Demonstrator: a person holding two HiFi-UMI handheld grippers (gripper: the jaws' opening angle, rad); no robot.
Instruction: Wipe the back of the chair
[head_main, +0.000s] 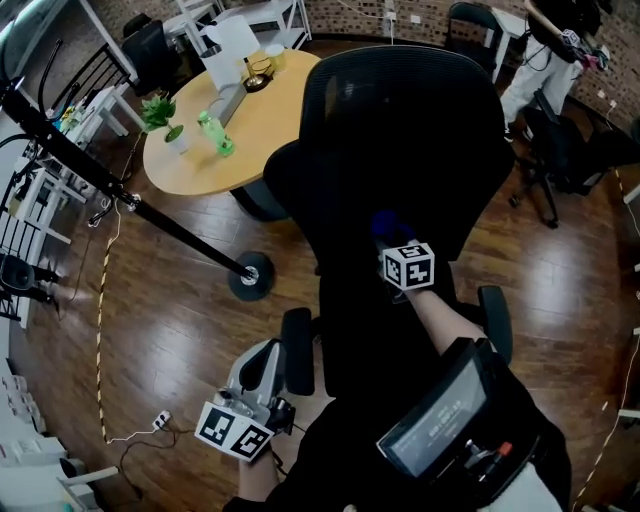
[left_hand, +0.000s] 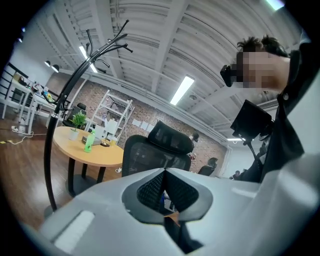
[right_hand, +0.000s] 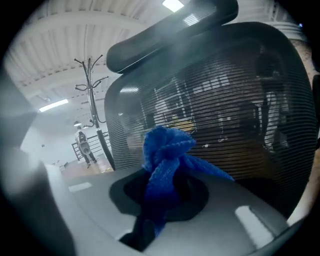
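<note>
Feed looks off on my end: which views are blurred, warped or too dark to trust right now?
Head view: sharp, but the black chair back reads as a featureless dark mass. Left gripper view: strong fisheye bending, black corners. Right gripper view: blue cloth sharp, left side hazy and blurred.

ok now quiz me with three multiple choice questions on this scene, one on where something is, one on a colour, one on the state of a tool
1. Where is the green plastic bottle?
A on the round wooden table
B on the floor
C on a shelf

2. What colour is the knitted cloth in the right tool?
A white
B blue
C red

3. How is the left tool?
A open wide
B shut on a sponge
C shut, empty

Answers:
1 A: the head view shows it standing on the tabletop.
2 B: its folds are blue in the right gripper view.
3 C: its jaws meet with nothing between them.
</note>
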